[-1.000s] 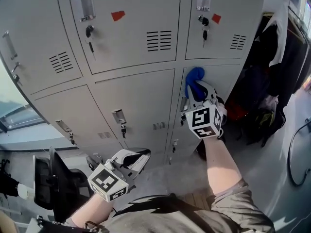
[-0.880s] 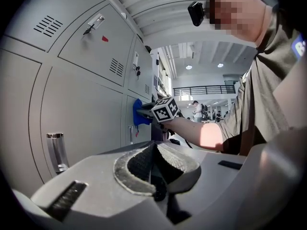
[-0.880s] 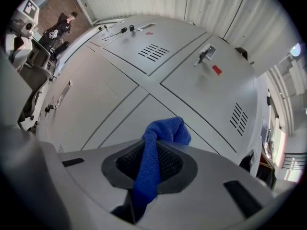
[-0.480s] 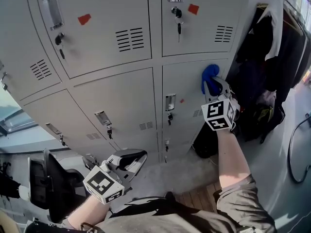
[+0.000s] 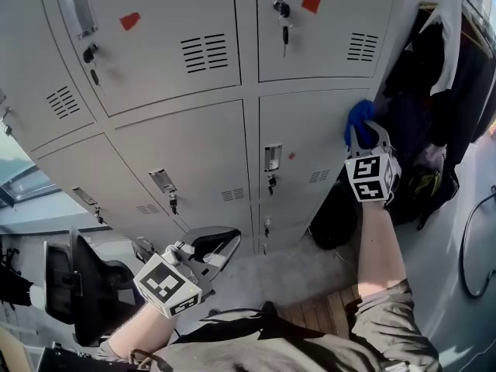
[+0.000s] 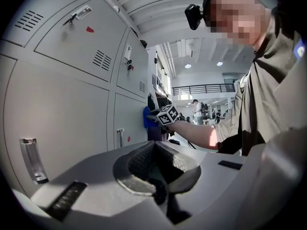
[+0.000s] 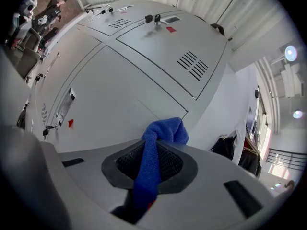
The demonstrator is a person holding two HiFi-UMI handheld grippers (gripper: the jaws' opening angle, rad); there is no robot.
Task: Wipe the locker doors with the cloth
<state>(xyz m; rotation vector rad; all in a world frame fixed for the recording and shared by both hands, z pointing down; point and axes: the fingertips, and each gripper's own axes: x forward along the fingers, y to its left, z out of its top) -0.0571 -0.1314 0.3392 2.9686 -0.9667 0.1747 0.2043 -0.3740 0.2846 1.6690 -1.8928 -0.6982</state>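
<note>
An office chair [image 5: 66,281] stands low and far left of the lower right locker door [image 5: 314,134]. My left gripper [image 5: 211,244] hangs below and left of that door, apart from the lockers, its jaws pressed together on nothing. Up and left of the door, a red tag [image 5: 130,20] marks an upper locker. Directly above the door, keys [image 5: 284,28] dangle from a lock beside a second red tag [image 5: 311,4]. Every locker is shut, so whatever is inside is hidden. A handle [image 5: 272,157] sits at the door's left edge. At its right edge, near the top, my right gripper [image 5: 361,130] clamps the blue cloth [image 5: 358,116], whose bunched end lies against the metal. Right of the door, dark coats [image 5: 453,60] hang over bags [image 5: 425,184], crowding that edge, and a cable [image 5: 467,246] loops on the floor. Only the right gripper view shows the cloth [image 7: 160,137] running down between the jaws. Only the left gripper view shows a bright hall with distant people [image 6: 196,110] beyond the door.
</note>
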